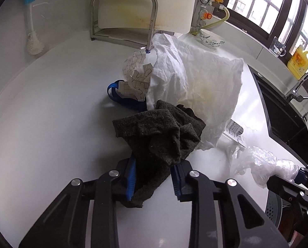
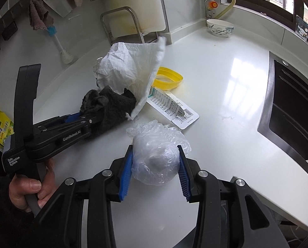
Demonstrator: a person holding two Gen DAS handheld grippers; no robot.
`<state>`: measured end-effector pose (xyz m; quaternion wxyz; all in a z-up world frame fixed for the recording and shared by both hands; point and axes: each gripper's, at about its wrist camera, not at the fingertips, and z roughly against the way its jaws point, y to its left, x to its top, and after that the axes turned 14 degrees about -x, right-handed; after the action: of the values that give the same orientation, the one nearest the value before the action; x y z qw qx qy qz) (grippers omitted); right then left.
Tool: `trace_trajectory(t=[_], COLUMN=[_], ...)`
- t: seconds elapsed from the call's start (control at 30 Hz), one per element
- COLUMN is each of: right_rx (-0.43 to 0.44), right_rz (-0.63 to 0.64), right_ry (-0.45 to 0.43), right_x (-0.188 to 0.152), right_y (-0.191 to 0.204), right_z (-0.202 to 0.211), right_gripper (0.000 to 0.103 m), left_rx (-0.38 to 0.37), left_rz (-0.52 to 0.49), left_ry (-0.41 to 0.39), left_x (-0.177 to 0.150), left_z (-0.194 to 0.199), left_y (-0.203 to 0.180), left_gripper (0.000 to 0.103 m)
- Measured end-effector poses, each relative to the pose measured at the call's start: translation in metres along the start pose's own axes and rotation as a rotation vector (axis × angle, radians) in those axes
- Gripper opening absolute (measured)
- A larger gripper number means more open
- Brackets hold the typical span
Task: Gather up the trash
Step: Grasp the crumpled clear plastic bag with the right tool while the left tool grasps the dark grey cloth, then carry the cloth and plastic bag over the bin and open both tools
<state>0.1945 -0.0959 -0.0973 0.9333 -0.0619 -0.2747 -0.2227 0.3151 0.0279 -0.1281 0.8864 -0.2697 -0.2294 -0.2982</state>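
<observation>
While the big crumpled white paper sheet (image 2: 131,66) lies on the white countertop (image 2: 226,86), left gripper (image 1: 154,177) is clamped on the dark grey terry cloth (image 1: 160,128) touching its edge. Right gripper (image 2: 155,170) grips the crumpled clear plastic bag (image 2: 156,161), just above the counter.

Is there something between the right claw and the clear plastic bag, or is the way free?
Nothing visible stands between them. The crumpled clear plastic bag already sits between the blue pads of the right claw, which closes on it. The left claw grips the dark grey cloth beside it.
</observation>
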Motion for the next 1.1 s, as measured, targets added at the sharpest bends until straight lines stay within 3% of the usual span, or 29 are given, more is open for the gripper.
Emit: trace_trajectory(t=[0.5,1.1], right_rx=[0.057,0.159], right_rz=[0.030,0.102], right_ry=[-0.032,-0.076], right_x=[-0.017,-0.055], right_y=[-0.014,-0.066], right_z=[0.027,0.071], right_gripper=[0.039,0.039], left_rx=[0.044,0.137], left_rz=[0.037,0.092], left_ry=[-0.082,-0.168], left_x=[-0.027,-0.072], left_z=[0.079,0.142], left_y=[-0.023,-0.101], left_gripper=[0.025,0.024])
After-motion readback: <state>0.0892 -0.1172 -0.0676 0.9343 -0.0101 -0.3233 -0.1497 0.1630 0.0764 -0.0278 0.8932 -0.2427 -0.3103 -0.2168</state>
